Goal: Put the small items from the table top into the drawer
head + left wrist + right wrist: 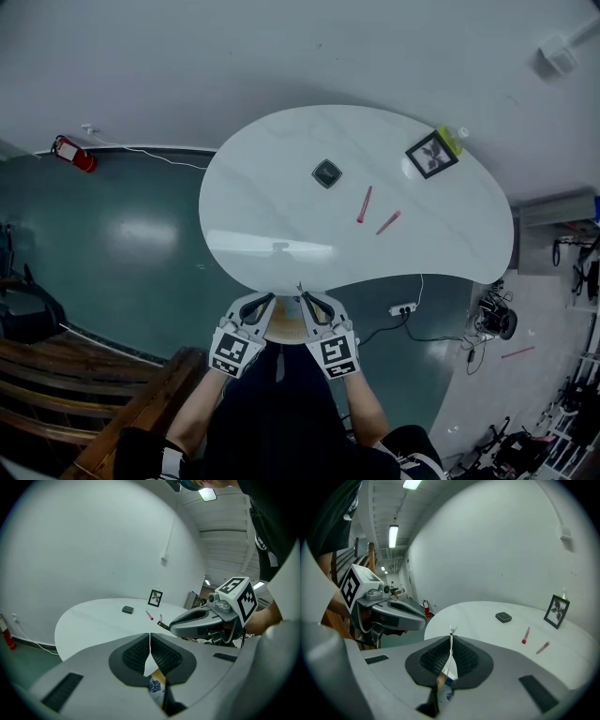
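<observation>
Grippers side by side at the near edge of the white table (253, 216): your left gripper (261, 302) is clenched on nothing, and your right gripper (314, 302) pinches a thin pale sliver (451, 631) that pokes out past its pads. Well apart from both, out on the tabletop, lie the dark square case (326, 172) and two pink sticks (364, 204) (388, 222), with the picture frame (432, 154) beyond them.
</observation>
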Motion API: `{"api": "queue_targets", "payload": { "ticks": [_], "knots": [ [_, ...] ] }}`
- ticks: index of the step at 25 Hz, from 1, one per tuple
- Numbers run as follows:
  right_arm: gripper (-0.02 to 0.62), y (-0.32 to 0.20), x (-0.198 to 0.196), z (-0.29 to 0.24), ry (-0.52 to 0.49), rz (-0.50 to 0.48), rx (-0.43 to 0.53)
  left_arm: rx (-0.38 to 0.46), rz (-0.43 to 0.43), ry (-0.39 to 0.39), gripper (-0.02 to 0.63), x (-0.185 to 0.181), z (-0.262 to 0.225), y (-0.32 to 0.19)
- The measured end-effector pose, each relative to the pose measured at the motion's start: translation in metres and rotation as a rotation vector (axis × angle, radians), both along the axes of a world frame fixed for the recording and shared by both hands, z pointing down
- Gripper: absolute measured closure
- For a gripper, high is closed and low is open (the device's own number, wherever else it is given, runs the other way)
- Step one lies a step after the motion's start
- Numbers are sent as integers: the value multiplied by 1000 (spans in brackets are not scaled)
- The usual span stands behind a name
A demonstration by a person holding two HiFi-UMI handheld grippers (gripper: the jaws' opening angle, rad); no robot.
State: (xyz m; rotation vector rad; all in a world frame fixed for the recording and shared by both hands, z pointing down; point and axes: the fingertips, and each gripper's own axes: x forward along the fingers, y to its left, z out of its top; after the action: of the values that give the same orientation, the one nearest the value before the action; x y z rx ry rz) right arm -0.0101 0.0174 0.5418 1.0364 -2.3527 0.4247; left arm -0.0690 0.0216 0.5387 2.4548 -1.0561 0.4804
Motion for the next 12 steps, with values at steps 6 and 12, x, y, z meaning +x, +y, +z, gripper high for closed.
{"api": "queue_targets", "payload": {
  "ticks": [6, 12],
  "knots": [
    [555, 16, -2, 32, -3, -37, -64, -43, -18, -12, 584, 1, 23, 11],
    [555, 36, -4, 65, -13, -61, -134, -91, -38, -14, 584, 1, 50, 22]
  ]
}}
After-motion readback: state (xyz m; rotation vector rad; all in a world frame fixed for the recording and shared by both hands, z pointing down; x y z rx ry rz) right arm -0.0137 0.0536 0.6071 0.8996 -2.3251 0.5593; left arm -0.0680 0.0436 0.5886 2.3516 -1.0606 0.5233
